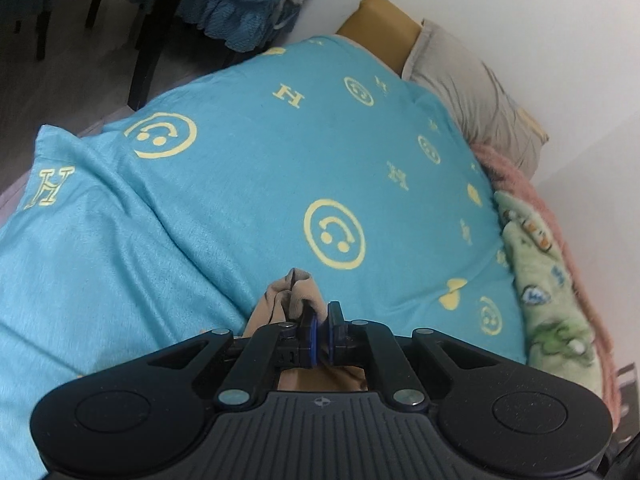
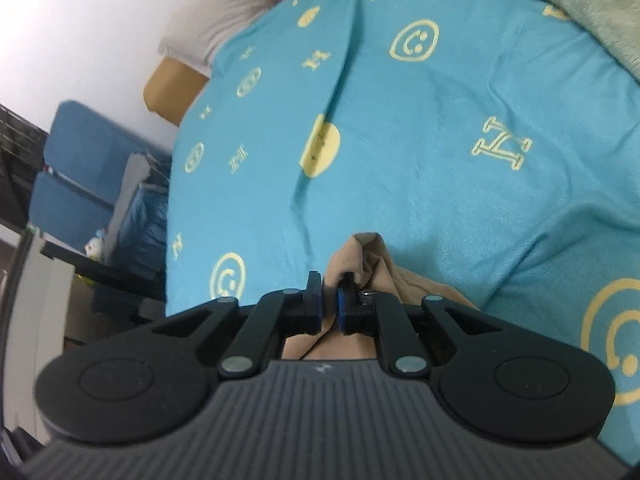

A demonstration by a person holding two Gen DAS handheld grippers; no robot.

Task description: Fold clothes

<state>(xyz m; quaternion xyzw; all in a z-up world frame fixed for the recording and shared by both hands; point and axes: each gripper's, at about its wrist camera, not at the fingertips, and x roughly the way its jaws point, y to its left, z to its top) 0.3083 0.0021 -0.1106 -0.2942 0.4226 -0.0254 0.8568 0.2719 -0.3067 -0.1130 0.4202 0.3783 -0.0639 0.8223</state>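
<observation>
A tan garment (image 1: 290,294) bunches up between the blue pads of my left gripper (image 1: 323,322), which is shut on a fold of it just above the bed. More of the tan cloth shows under the gripper body. In the right wrist view the same tan garment (image 2: 362,262) is pinched by my right gripper (image 2: 330,304), shut on it, with cloth trailing down and to the right over the bed. The rest of the garment is hidden beneath both grippers.
A turquoise bedspread (image 1: 248,168) with yellow smiley and letter prints covers the bed. A grey pillow (image 1: 472,100), a pink blanket (image 1: 520,184) and a green printed blanket (image 1: 548,300) lie by the white wall. Blue-covered chairs (image 2: 80,168) stand beside the bed.
</observation>
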